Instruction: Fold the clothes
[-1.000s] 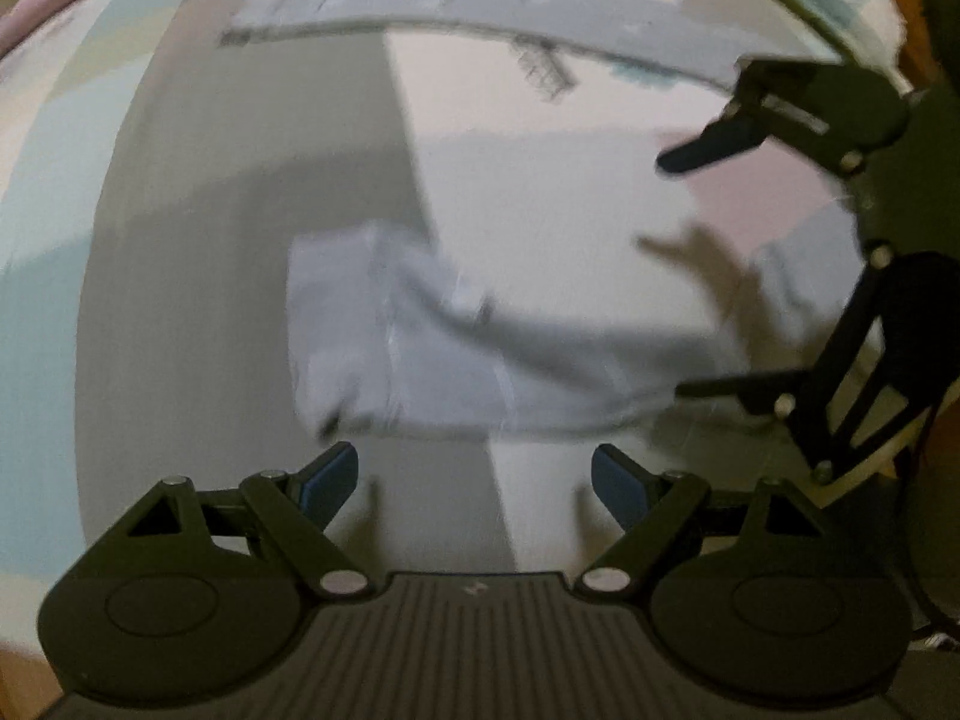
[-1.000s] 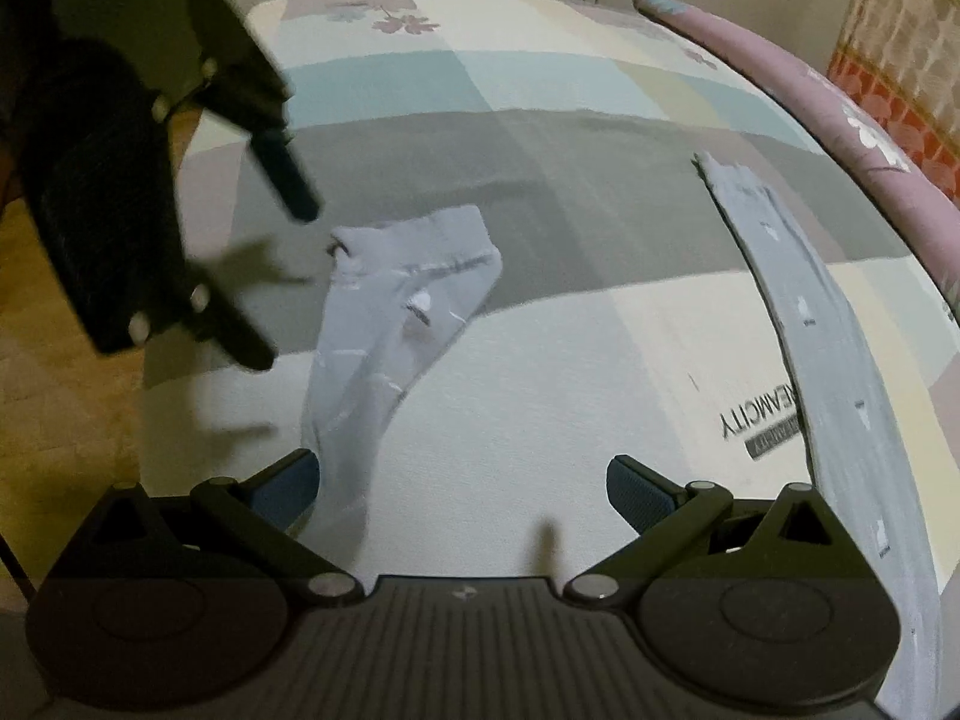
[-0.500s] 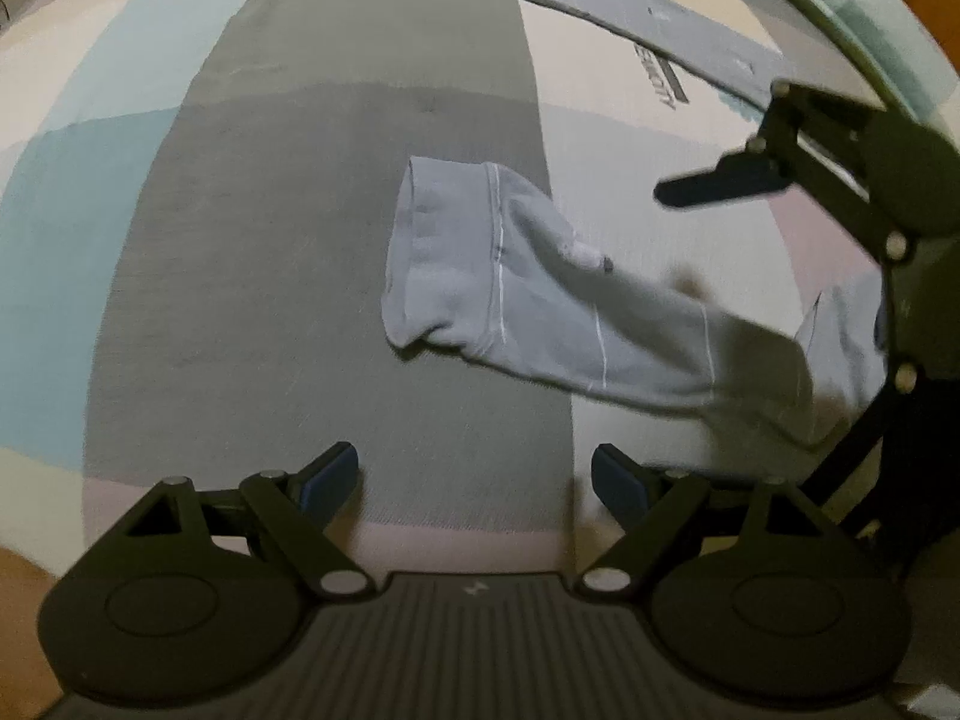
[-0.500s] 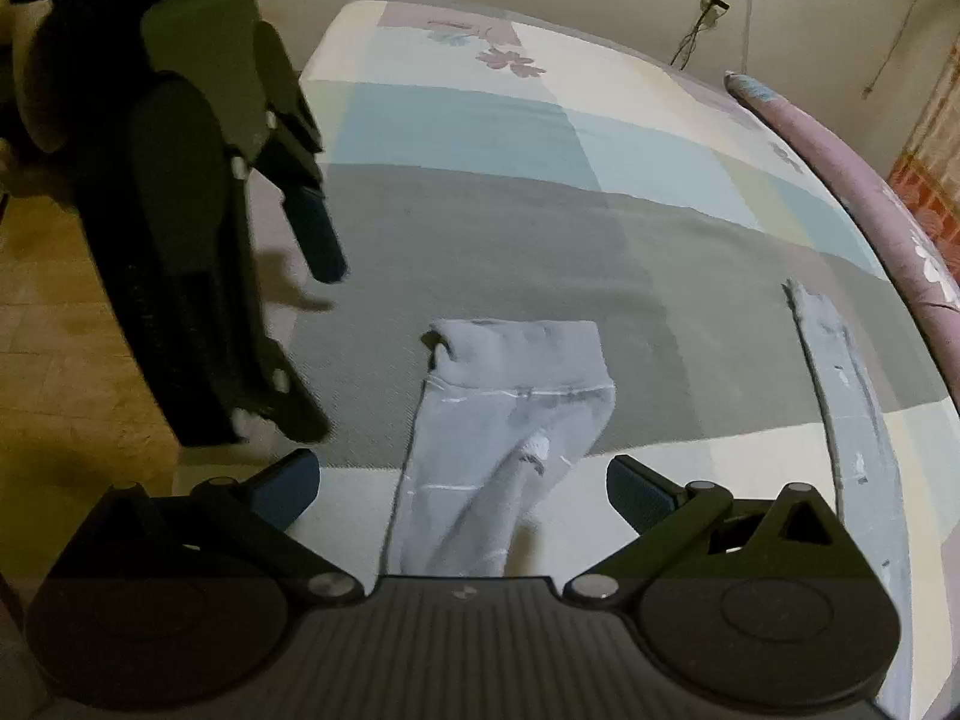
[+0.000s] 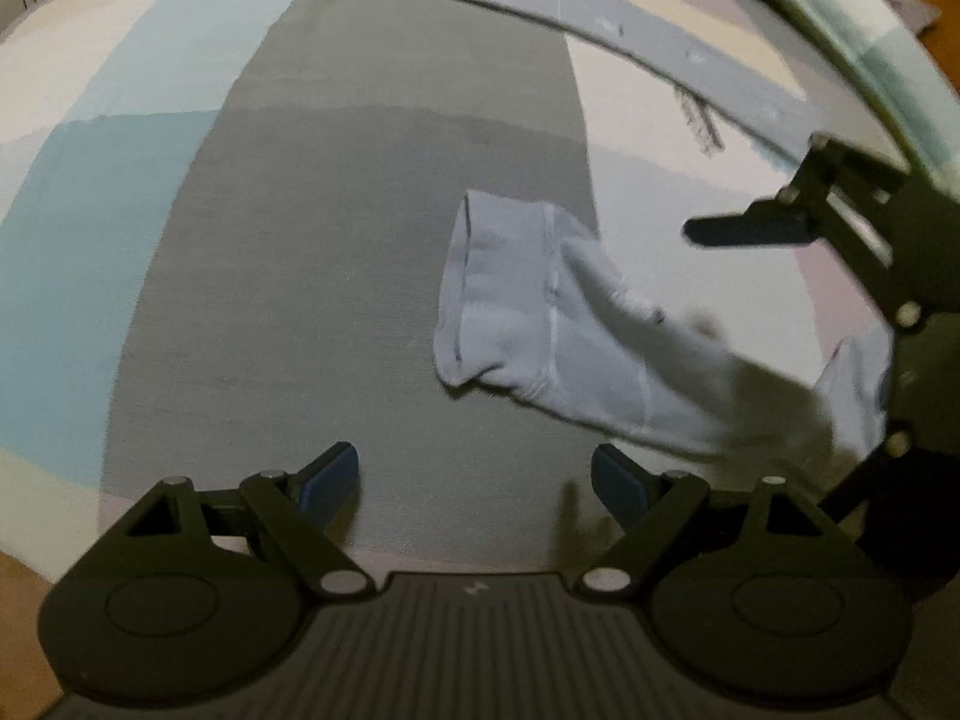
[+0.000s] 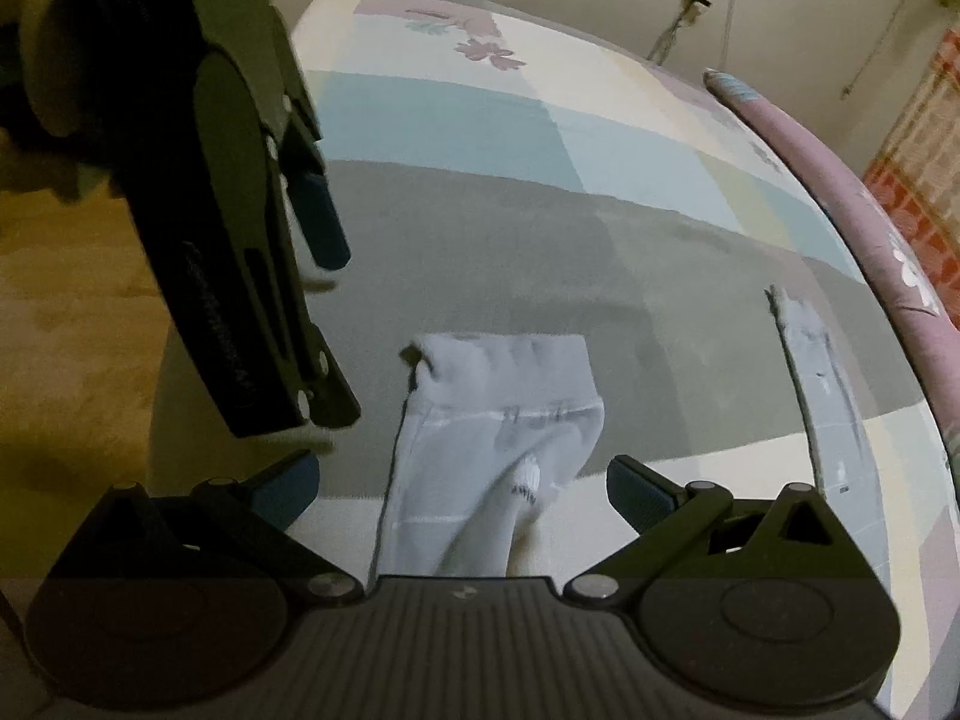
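A pale grey sock (image 6: pixel 480 450) is laid on the patchwork bedspread (image 5: pixel 300 300), between the two grippers. The left gripper (image 5: pixel 474 480) and right gripper (image 6: pixel 462 483) are held spread wide, with nothing gripped. A second sock (image 5: pixel 600 30) is stretched out well apart.

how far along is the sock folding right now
Early. Nothing looks folded: the near sock lies rumpled on the bedspread, and the far sock lies stretched out flat. Left gripper and right gripper are both open and empty. Both folds remain.
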